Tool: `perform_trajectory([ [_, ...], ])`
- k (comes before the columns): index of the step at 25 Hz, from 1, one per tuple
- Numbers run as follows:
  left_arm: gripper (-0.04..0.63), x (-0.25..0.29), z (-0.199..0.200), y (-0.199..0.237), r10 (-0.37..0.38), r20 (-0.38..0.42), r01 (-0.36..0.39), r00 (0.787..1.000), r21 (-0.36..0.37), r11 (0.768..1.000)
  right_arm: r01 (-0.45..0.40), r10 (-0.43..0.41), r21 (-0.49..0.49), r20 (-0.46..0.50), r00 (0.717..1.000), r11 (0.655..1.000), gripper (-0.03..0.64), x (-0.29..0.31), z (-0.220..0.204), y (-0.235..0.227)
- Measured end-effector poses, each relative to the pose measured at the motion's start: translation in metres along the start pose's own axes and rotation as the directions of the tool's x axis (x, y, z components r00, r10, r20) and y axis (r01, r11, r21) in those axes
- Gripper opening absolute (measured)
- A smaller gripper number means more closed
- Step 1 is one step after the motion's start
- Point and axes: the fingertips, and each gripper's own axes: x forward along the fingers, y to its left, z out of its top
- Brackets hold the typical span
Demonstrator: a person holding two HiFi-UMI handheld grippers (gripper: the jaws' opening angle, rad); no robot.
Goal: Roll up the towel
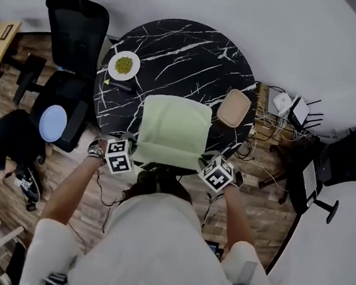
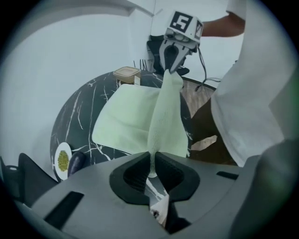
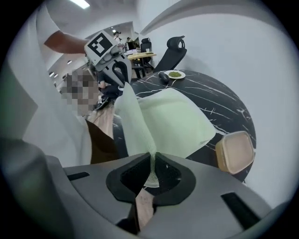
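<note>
1. At far left, off the desk: a black office chair, with a pale blue disc at its seat.
2. Desk, left edge: white plate of green food. A dark oblong object lies just beside it, possibly a vegetable; the view is too small to confirm.
3. Left gripper: jaws nearly closed, pinching the near left corner of the towel.
4. Towel: pale green. Its far part lies flat at the middle of the round black marbled desk. Its near edge is held clear of the desk, stretched between both grippers.
5. Right gripper: jaws nearly closed, pinching the near right corner.
6. Desk, right edge: tan lidded container, just beside the towel's far right corner.
</note>
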Motion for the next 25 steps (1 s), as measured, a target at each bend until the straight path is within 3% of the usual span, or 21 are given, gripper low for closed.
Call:
perform_trajectory([
  [5, 0.031, 0.021, 0.003, 0.039, 0.128, -0.047, -0.127, 0.991, 0.032, 0.991, 0.133, -0.133, -0.030, 0.015, 0.991, 0.991, 0.023, 0.021, 0.013, -0.039],
  [7, 0.040, 0.026, 0.003, 0.049, 0.170, -0.059, -0.168, 0.984, 0.029, 0.985, 0.222, -0.220, -0.042, 0.051, 0.974, 0.974, 0.043, 0.025, 0.018, -0.055],
  [10, 0.236, 0.029, 0.003, 0.058, 0.218, -0.053, -0.218, 0.975, -0.007, 0.976, 0.359, -0.353, -0.045, 0.100, 0.930, 0.932, 0.130, 0.018, 0.024, -0.069],
  [12, 0.251, 0.026, 0.002, 0.057, 0.240, -0.036, -0.241, 0.970, -0.035, 0.970, 0.404, -0.395, -0.065, 0.126, 0.910, 0.912, 0.130, 0.013, 0.025, -0.063],
  [14, 0.256, 0.023, 0.001, 0.048, 0.251, -0.021, -0.251, 0.968, -0.048, 0.967, 0.414, -0.397, -0.116, 0.142, 0.907, 0.903, 0.130, 0.013, 0.022, -0.041],
  [17, 0.258, 0.021, 0.004, 0.014, 0.234, 0.011, -0.233, 0.972, -0.023, 0.972, 0.370, -0.344, -0.204, 0.155, 0.926, 0.906, 0.130, 0.024, 0.014, 0.008],
  [21, 0.253, 0.033, 0.015, -0.048, 0.189, 0.061, -0.195, 0.980, 0.102, 0.976, 0.278, -0.253, -0.287, 0.121, 0.960, 0.917, 0.130, 0.050, -0.004, 0.060],
  [23, 0.252, 0.043, 0.016, -0.063, 0.171, 0.049, -0.176, 0.984, 0.152, 0.973, 0.261, -0.241, -0.302, 0.102, 0.965, 0.917, 0.130, 0.061, -0.010, 0.066],
  [25, 0.252, 0.054, 0.009, -0.061, 0.182, 0.011, -0.181, 0.983, 0.158, 0.971, 0.261, -0.250, -0.318, 0.078, 0.965, 0.911, 0.130, 0.070, -0.016, 0.060],
])
